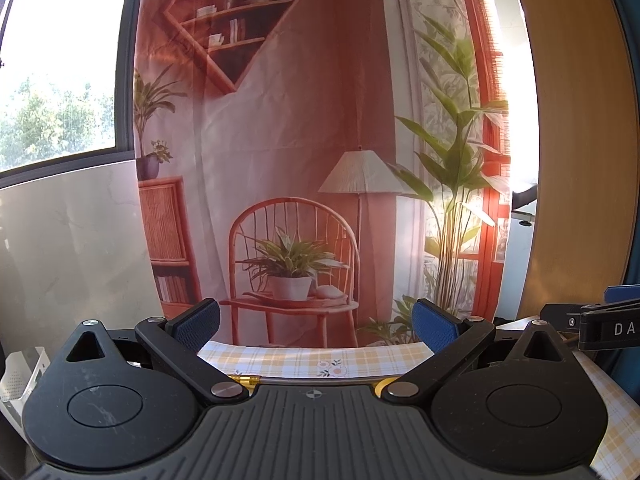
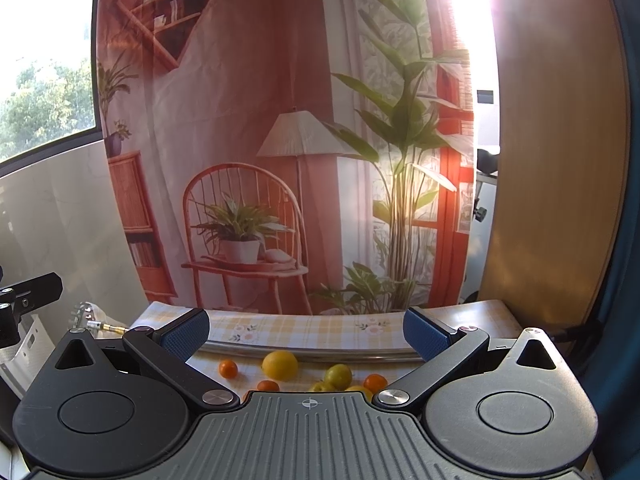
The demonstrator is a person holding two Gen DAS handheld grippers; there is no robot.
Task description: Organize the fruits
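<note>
We hold both grippers level above a counter point(image 2: 304, 330) spread with a yellow checked cloth, and neither has anything in hand: the left gripper point(image 1: 316, 322) and the right gripper point(image 2: 306, 330) both show their blue-padded fingers point(image 2: 186, 334) spread wide on empty air. The fruit lies loose at the right camera's 6 o'clock: a lemon point(image 2: 280, 365) in the middle, a small orange point(image 2: 228, 369) at its 9 o'clock, a green fruit point(image 2: 338, 376) at its 3 o'clock, and more pieces partly hidden under the gripper body. A thin metal rim point(image 2: 304, 351) curves just behind them at 12 o'clock; we cannot tell whether it belongs to a tray or bowl, or whether the fruit sits inside it. A white perforated basket point(image 1: 22, 376) at the left camera's 8 o'clock shows no contents from here. The risk, as we judge it, is rolling: round fruit nudged by an off-centre closing finger could scatter across the cloth, and the close-packed pieces invite a pinch on two at once.
</note>
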